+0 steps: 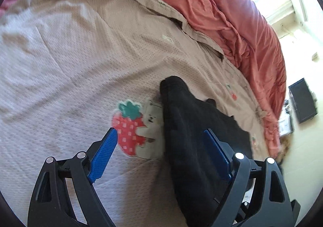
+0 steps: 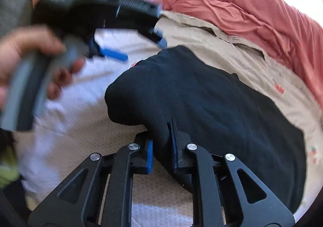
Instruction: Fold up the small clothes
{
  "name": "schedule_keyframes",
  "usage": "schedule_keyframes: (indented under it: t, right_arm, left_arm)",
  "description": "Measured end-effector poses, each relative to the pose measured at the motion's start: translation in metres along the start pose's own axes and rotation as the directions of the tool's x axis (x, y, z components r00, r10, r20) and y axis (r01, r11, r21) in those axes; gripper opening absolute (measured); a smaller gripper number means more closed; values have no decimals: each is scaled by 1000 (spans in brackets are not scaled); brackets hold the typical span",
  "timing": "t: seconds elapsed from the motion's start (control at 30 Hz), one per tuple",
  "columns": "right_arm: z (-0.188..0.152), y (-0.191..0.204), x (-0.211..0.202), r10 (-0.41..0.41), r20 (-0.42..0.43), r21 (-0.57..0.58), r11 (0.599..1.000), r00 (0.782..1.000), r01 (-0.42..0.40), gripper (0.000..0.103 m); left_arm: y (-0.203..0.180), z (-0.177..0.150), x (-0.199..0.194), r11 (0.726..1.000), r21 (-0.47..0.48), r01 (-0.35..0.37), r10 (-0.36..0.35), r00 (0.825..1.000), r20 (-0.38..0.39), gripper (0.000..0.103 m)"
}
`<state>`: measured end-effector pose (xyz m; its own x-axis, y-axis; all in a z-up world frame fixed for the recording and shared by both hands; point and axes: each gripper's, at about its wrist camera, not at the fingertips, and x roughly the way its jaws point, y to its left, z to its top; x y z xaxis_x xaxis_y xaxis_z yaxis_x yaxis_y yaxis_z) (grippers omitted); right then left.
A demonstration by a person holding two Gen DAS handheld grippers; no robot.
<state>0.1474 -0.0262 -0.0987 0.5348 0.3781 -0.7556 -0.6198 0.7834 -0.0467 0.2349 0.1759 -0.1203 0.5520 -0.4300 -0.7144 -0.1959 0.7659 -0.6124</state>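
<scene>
The right claw (image 2: 161,144) pinches the near edge of the small black fleece garment (image 2: 201,93) lying on the beige waffle-knit bedspread (image 1: 80,55), while the left claw (image 1: 161,142), at ten o'clock, gapes wide and empty, so the slack cloth may bunch if pulled single-handed.

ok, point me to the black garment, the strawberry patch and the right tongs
black garment (image 2: 212,89): right wrist view, middle of its top surface.
strawberry patch (image 1: 128,129): left wrist view, red body of the berry.
right tongs (image 2: 161,146): right wrist view, pinched fold between the blue pads.
</scene>
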Motion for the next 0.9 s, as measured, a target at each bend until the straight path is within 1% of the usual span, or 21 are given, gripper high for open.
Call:
schedule_keyframes:
  t: [0.03,0.1,0.17,0.2,0.23,0.27,0.37,0.4,0.47,0.5,0.53,0.57,0.63,0.67,0.7,0.77,0.8,0.9]
  right_arm:
    - [1,-3,-2,9,9,7,1000,1000,-10,6]
    - [1,-5,-4,23,13,10,1000,1000,-23,6]
    - [1,-4,-5,30,10,21,999,999,-31,6]
    - [1,-3,-5,33,7,24,999,999,-33,6]
    - [1,-2,-4,32,4,25,999,999,-32,6]
    - [0,-1,-4,32,2,23,999,999,-32,6]
    - [0,-1,-5,31,0,23,999,1000,-31,5]
    - [0,0,-5,31,-3,21,999,1000,-31,5]
    - [0,1,-6,28,-6,13,1000,1000,-28,5]
    - [0,2,-7,26,-10,5,1000,1000,-26,5]
    - [1,1,-6,27,-13,0,1000,1000,-27,5]
    - [1,2,-6,27,-15,-8,1000,1000,-27,5]
    - [0,2,-7,26,-8,-12,1000,1000,-26,5]
    - [0,1,-9,29,-5,-6,1000,1000,-29,5]
    - [0,-1,-12,35,3,8,999,999,-35,5]
    - [0,-5,-18,47,12,26,999,999,-47,4]
    - [0,-6,-21,54,15,27,998,998,-54,4]
    - [-3,-11,-38,60,39,-4,998,997,-60,4]
  left_arm:
    - [0,0,3,1000,-10,19,-19,1000,-8,86]
    - [0,-2,13,996,-37,85,-87,996,-32,86]
    - [-1,-5,22,992,-52,116,-118,992,-48,84]
    - [-4,-7,26,991,-43,126,-129,990,-55,84]
    - [-7,-9,29,991,-33,130,-132,990,-58,81]
    - [-9,-10,31,990,-29,138,-140,988,-60,72]
    - [-11,-14,43,975,-66,214,-219,972,-83,59]
    - [-12,-16,46,972,-71,225,-231,969,-89,58]
    - [-19,-20,51,976,-41,212,-215,971,-101,48]
    - [-21,-20,52,979,-27,203,-205,973,-103,45]
    - [-23,-21,53,981,-6,192,-191,976,-105,37]
    - [-23,-21,53,981,-7,195,-194,976,-103,29]
    - [-18,-20,50,974,-46,222,-226,970,-89,21]
    - [-18,-20,47,971,-53,232,-236,968,-83,19]
    - [-22,-21,44,973,-42,228,-231,970,-76,19]
    - [-33,-24,34,977,0,213,-212,975,-58,17]
    - [-41,-26,28,976,13,219,-218,975,-48,17]
    - [-63,-32,12,971,36,235,-234,972,-21,16]
